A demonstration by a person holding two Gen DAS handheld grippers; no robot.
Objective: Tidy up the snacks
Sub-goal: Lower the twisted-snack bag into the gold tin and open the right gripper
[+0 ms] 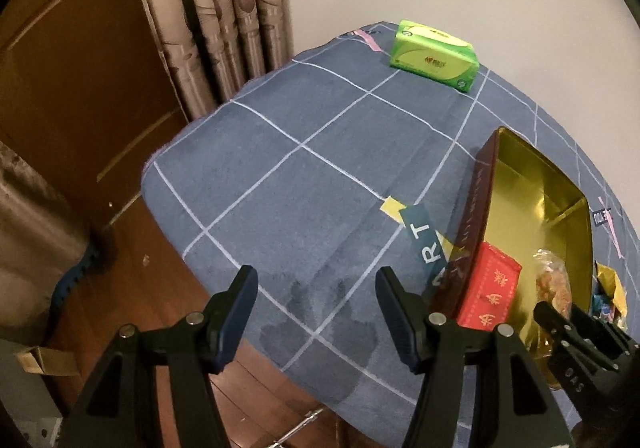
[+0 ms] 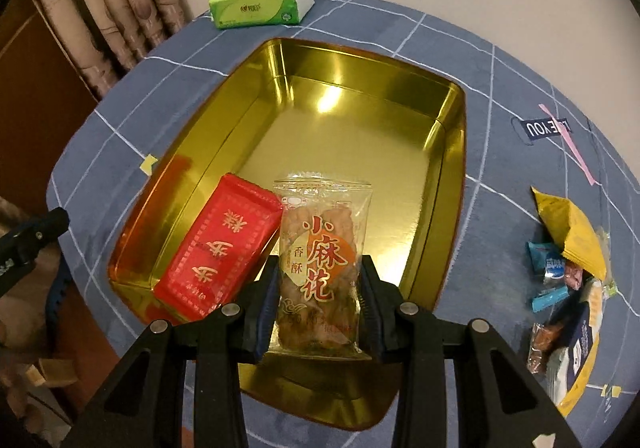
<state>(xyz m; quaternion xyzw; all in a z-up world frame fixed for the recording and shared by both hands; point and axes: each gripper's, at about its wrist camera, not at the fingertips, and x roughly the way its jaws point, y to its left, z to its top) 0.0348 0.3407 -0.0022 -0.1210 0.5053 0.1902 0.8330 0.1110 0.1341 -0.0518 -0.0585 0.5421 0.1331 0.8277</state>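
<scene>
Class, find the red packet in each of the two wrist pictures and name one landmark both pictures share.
Left wrist: red packet at lower right, inside the gold tin, against its near wall.
Right wrist: red packet at lower left, in the tin's near-left corner, beside the clear snack bag.
Shared landmark: the green tissue pack.

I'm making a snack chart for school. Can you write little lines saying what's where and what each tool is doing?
Box: open gold tin on the blue checked cloth
In the box: red packet, near corner
Right tool: shut on clear snack bag, over the tin
Left tool: open, holds nothing
Waiting: loose snack pile, right of tin
Also there: green tissue pack
</scene>
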